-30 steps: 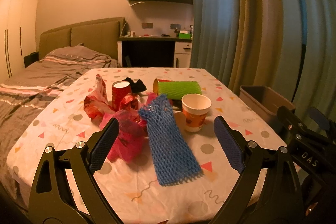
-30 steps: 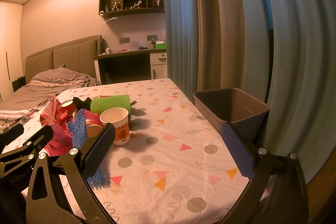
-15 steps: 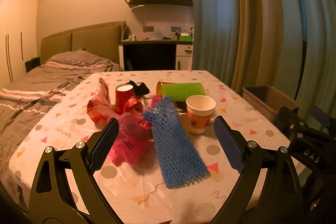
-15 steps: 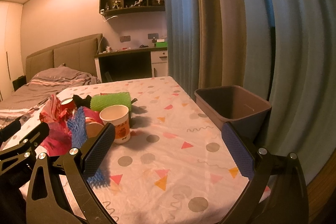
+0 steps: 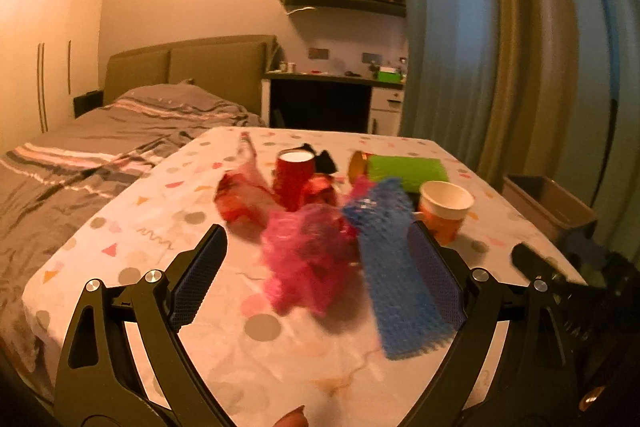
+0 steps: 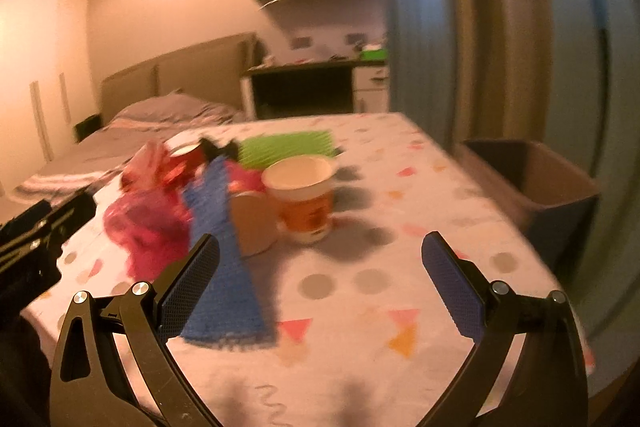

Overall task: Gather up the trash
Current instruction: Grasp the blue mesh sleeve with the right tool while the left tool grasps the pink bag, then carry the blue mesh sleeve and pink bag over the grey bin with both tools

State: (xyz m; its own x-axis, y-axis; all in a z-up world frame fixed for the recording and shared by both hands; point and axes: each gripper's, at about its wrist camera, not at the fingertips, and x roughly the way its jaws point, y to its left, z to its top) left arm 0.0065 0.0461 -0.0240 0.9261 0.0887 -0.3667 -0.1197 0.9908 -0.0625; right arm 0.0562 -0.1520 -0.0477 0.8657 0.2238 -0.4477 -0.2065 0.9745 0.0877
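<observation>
Blue net flat on table, beyond and between left gripper pads, jaws wide apart, empty. Right of net: cup, beyond right gripper, also spread, empty. Farther right: bin.

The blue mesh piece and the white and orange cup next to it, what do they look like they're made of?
The blue mesh piece looks like soft foam or plastic netting: an open lattice lying limp and flat on the tablecloth. The cup looks like matte paper, with a rolled rim, a plain white inside and an orange printed wall. Blur leaves both somewhat uncertain.
</observation>
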